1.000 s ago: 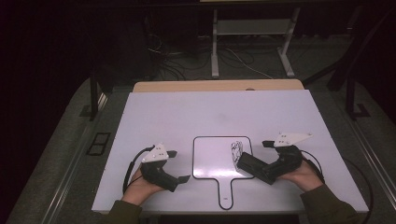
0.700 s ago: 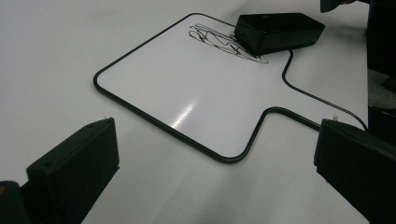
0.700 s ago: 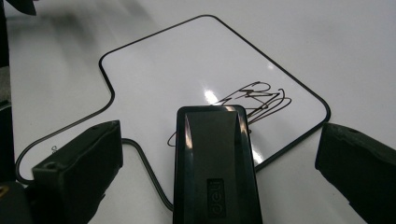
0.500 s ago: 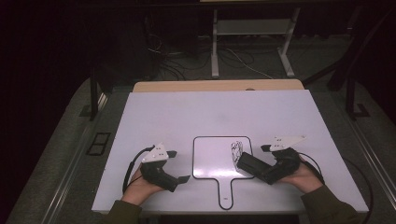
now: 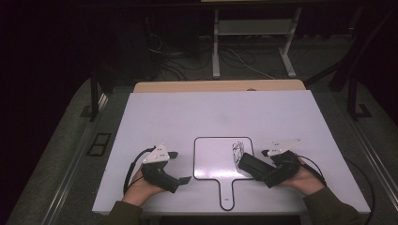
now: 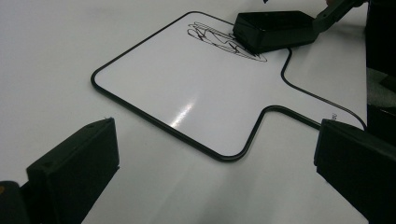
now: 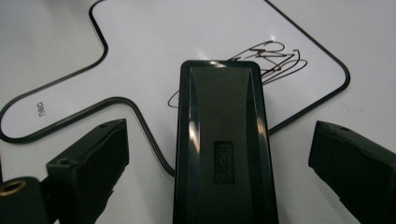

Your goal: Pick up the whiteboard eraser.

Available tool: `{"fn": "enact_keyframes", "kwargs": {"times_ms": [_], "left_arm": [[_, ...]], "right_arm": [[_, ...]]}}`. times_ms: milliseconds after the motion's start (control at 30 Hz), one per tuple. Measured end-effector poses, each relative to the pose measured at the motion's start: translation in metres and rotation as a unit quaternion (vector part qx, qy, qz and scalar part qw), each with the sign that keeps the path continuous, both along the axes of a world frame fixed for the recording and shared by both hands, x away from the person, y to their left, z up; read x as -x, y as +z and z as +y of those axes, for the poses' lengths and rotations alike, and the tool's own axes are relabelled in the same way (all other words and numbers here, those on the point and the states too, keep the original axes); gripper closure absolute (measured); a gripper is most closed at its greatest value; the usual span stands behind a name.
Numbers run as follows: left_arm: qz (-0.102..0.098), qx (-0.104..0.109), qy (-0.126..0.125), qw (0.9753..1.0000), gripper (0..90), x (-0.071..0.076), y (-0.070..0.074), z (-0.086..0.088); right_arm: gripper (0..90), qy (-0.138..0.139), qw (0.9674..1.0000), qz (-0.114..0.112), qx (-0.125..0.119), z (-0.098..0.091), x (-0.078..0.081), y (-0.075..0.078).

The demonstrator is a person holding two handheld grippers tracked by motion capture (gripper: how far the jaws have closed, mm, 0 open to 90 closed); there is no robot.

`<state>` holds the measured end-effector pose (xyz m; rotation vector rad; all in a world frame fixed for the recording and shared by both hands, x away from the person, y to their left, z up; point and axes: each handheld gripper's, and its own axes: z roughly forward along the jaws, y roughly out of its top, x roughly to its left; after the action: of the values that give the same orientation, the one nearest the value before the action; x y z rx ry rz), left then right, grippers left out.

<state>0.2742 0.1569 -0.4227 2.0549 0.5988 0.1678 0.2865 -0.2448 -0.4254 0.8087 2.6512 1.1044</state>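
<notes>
A small white board (image 5: 216, 157) with a black rim and a handle lies on the table near the front edge. A black scribble (image 5: 237, 150) marks its right part. A black eraser (image 7: 222, 140) rests on the board's right edge, its far end on the scribble (image 7: 275, 58). My right gripper (image 7: 219, 128) is open with the eraser between the jaws. The jaws have just been closing, and gaps remain on both sides. My left gripper (image 5: 180, 166) is open and empty just left of the board (image 6: 187, 79). The left gripper view also takes in the eraser (image 6: 275, 28).
The white tabletop (image 5: 216, 112) stretches far beyond the board. A wooden strip (image 5: 218, 86) runs along its back edge. Behind it on the dark floor are a metal stand (image 5: 253, 28) and cables. A person's hands hold both grippers at the front edge.
The right gripper has shifted slightly down and left toward the board. The eraser and the left gripper have stayed where they were.
</notes>
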Motion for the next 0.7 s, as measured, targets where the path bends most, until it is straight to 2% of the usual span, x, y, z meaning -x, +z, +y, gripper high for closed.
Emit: {"fn": "enact_keyframes", "kwargs": {"times_ms": [333,400,467,667,700], "left_arm": [[0.001,-0.002,-0.001,1.0000,0.0,-0.0001,-0.0004,0.0000],[0.002,-0.002,-0.002,1.0000,0.0,-0.0001,-0.0005,-0.0002],[0.001,-0.003,-0.002,1.0000,0.0,-0.0001,-0.0006,-0.0003],[0.002,-0.002,-0.003,1.0000,0.0,0.0000,-0.0010,-0.0009],[0.002,-0.003,-0.004,1.0000,0.0,0.0000,-0.0010,-0.0009]], "right_arm": [[5.2,-0.003,0.9997,0.007,0.022,-0.0001,-0.0008,-0.0043],[11.2,0.000,0.9996,0.010,0.027,0.0001,-0.0009,-0.0054],[12.9,0.000,0.9995,0.009,0.030,0.0000,-0.0007,-0.0057],[13.4,-0.006,0.9991,0.016,0.040,0.0011,-0.0018,-0.0081],[19.3,-0.003,0.9990,0.019,0.039,0.0010,-0.0029,-0.0086]]}}
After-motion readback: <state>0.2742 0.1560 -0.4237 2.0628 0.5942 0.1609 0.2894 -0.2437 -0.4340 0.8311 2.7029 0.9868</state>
